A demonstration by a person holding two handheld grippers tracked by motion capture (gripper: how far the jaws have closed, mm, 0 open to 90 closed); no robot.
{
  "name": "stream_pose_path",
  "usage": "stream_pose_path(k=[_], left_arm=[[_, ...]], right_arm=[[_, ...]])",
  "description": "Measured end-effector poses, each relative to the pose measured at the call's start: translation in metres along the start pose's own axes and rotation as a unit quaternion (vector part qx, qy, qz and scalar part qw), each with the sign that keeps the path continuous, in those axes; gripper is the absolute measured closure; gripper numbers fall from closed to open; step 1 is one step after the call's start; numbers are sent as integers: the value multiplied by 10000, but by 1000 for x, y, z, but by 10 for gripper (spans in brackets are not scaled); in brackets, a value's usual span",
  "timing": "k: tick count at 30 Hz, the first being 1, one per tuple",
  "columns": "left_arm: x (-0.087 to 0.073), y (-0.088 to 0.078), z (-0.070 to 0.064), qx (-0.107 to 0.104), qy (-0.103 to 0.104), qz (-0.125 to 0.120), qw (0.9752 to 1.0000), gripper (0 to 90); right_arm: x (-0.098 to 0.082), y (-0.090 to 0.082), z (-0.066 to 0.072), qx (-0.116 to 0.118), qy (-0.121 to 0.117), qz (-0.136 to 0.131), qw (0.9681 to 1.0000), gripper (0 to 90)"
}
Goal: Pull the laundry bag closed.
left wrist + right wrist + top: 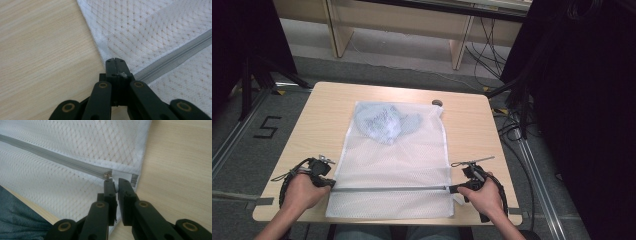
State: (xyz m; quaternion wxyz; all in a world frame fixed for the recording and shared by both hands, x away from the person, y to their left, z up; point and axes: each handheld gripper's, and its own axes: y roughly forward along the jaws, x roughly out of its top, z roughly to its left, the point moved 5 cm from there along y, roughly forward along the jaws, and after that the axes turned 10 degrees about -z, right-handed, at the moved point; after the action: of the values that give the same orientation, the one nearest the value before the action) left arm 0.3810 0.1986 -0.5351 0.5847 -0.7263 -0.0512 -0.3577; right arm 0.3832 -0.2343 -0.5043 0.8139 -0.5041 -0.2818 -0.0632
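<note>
A white mesh laundry bag [397,165] lies flat on a light wooden table [322,115], its long side running away from the person and its near end close to the table's front edge. The fabric is thin netting with a fine diamond pattern, see-through enough for the wood to show under it, and it has a plain white hem along its sides. A grey zipper [389,189] crosses the bag from side to side near that near end, and it looks closed along its whole length. Inside, up at the far end, sits a bunched pale blue garment [384,122], blurred by the mesh.

The left gripper [331,183] rests at the bag's left edge, level with the zipper. In the left gripper view its 2 jaws are pressed together on the edge of the bag [150,32] where the zipper [175,56] ends, with a scrap of white fabric showing between the tips.

The right gripper [453,189] sits at the opposite end of the zipper. In the right gripper view its jaws are nearly together, pinching the small white pull tab [113,180] that hangs from the brass-coloured slider [108,174] at the bag's right corner.
</note>
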Motion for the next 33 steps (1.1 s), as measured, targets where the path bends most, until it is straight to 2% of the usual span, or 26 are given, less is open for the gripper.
stream_pose_path(k=[2, 4, 7, 8, 10, 11, 12, 13, 14, 16, 17, 20, 21, 22, 23, 24, 25, 26, 27, 28, 31, 32, 33], left_arm=[[0, -1, 0, 35, 12, 14, 10000, 899], [0, 0, 0, 13, 17, 14, 10000, 899], [0, -1, 0, 33, 11, 14, 10000, 898], [0, -1, 0, 32, 15, 14, 10000, 899], [0, -1, 0, 12, 30, 13, 10000, 899], [0, 0, 0, -3, 1, -4, 10000, 899], [0, 0, 0, 51, -39, -33, 10000, 899], [0, 0, 0, 32, -1, -2, 10000, 898], [0, 0, 0, 31, -18, -17, 10000, 898], [0, -1, 0, 30, 21, 9, 10000, 898], [0, -1, 0, 45, 23, 23, 10000, 899], [0, -1, 0, 43, 67, 21, 10000, 898], [0, -1, 0, 49, 58, 23, 10000, 898], [0, -1, 0, 18, 14, -10, 10000, 898], [0, -1, 0, 18, 14, -10, 10000, 898], [-1, -1, 1, 19, -11, 8, 10000, 897], [-1, -1, 1, 25, -14, 2, 10000, 897], [-1, -1, 1, 38, -12, -16, 10000, 896], [-1, -1, 1, 38, -12, -16, 10000, 894], [-1, -1, 1, 72, 5, -52, 10000, 893], [1, -2, 1, 101, -28, -170, 9998, 868], [4, -6, 3, 176, -46, -298, 9994, 852], [4, -6, 3, 176, -46, -298, 9994, 840]], right_arm=[[-1, 0, -3, 35, -127, 8, 9999, 862], [0, 0, -1, 32, 9, 1, 10000, 862], [-1, 0, -2, -16, 43, 44, 10000, 862], [-1, 0, -3, 14, -49, 54, 10000, 860], [-1, 0, 0, 16, 196, 70, 9998, 859], [0, 0, -1, 67, 155, 95, 9998, 859], [0, 1, -6, -39, -54, 89, 9999, 859], [-1, 1, -9, -89, -163, 125, 9997, 859], [0, 1, -8, -104, -162, 114, 9998, 858], [0, 2, -7, -50, -145, 72, 9999, 858], [2, 2, -4, 58, 38, 50, 10000, 857], [1, 2, -6, 2, 73, 132, 9999, 879], [2, 2, -10, -140, -4, 29, 9999, 876], [1, 3, -18, -125, 67, -52, 9999, 870], [1, 3, -18, -125, 67, -52, 9999, 870], [0, 1, -19, -192, 243, -154, 9994, 868], [0, 0, -20, -184, 298, -151, 9993, 863], [1, -1, -23, -164, 125, -229, 9995, 851], [1, -1, -23, -164, 125, -229, 9995, 851], [2, -2, -27, -269, -173, -364, 9988, 814], [4, -3, -26, -333, -69, -437, 9985, 792], [5, -4, -21, -328, 232, -508, 9979, 763], [5, -4, -21, -328, 232, -508, 9979, 763]])
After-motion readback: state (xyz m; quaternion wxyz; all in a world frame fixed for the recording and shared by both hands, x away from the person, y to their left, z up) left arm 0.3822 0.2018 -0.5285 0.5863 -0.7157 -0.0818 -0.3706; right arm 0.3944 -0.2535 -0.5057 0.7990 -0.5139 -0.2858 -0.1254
